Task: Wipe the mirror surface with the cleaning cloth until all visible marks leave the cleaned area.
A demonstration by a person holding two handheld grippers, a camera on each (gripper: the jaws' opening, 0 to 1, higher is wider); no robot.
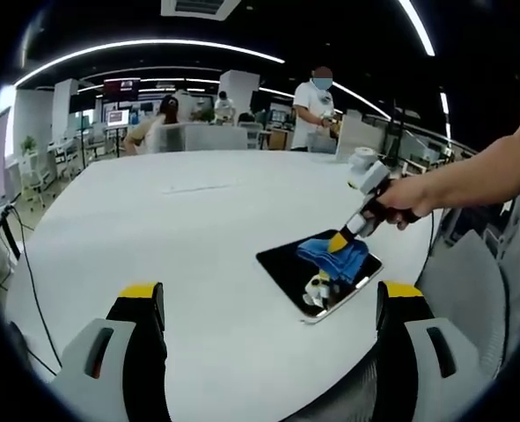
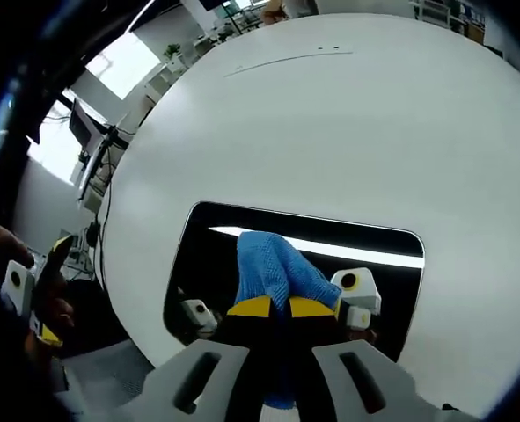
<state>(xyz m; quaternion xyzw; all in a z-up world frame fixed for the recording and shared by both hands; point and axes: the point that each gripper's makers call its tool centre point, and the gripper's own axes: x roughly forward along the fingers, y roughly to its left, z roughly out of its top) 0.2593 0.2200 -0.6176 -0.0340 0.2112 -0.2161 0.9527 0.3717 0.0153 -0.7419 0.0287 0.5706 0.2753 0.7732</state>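
Observation:
A dark rectangular mirror (image 1: 286, 268) lies flat on the round white table (image 1: 198, 211), near its right edge. A blue cleaning cloth (image 1: 337, 255) is bunched on the glass. My right gripper (image 1: 343, 237), held in a person's hand (image 1: 409, 200), comes in from the right and presses the cloth down. In the right gripper view, the yellow-tipped right gripper (image 2: 281, 306) is shut on the cloth (image 2: 273, 262) over the mirror (image 2: 211, 251), which reflects a ceiling light and parts of the gripper. My left gripper (image 1: 271, 294) hangs open above the table, short of the mirror.
A white roll (image 1: 362, 156) stands on the table behind the mirror. People, desks and screens are beyond the far edge. Cables (image 1: 26, 264) hang at the left side. The left gripper (image 2: 35, 294) shows off the table (image 2: 330, 123) edge.

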